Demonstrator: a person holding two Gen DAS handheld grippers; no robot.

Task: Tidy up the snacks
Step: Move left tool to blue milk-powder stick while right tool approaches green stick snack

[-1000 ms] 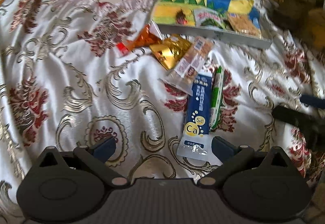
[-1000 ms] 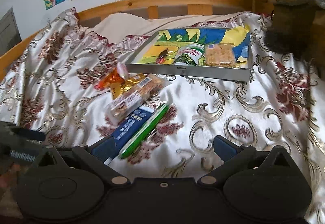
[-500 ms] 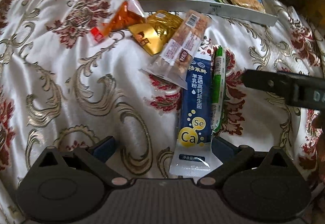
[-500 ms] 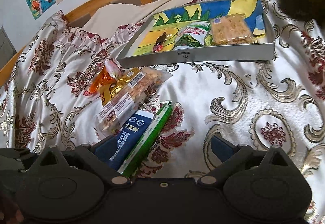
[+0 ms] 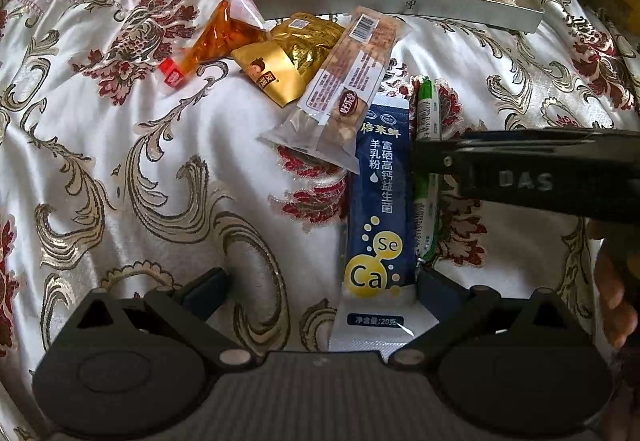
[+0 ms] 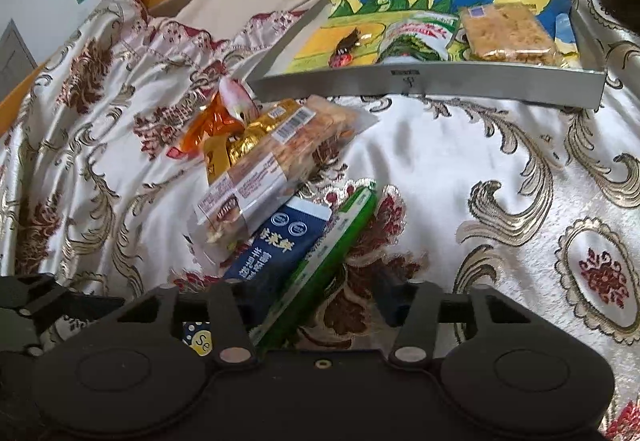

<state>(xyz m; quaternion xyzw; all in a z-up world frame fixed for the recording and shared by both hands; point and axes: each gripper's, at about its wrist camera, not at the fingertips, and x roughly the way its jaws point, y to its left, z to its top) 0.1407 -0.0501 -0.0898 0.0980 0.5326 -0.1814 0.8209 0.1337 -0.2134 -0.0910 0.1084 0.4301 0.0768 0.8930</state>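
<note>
Step in hand: picking the next loose snack off the bed for the tray.

Right gripper, bottom centre of its own view: jaws have just been closing and now stand part-way in, with the long green stick-shaped packet lying between them. Pads do not visibly press it yet. In the left wrist view it enters as a black bar from the right edge, crossing the same packet.

Left gripper, bottom of its view: jaws wide apart, holding nothing. The lower end of the dark blue sachet with yellow circles lies by its right finger.

Centre, just beyond: clear wrapper of nut brittle with a barcode, overlapping the blue sachet's top.

Further, centre-left: gold foil packet, then orange clear-wrapped snack.

Far, upper right: shallow grey tray with painted lining on the floral satin bedspread, already carrying three snacks.

Next move, judged: finish closing on the green packet alone, clear of the blue sachet touching it, then lift toward the tray.
</note>
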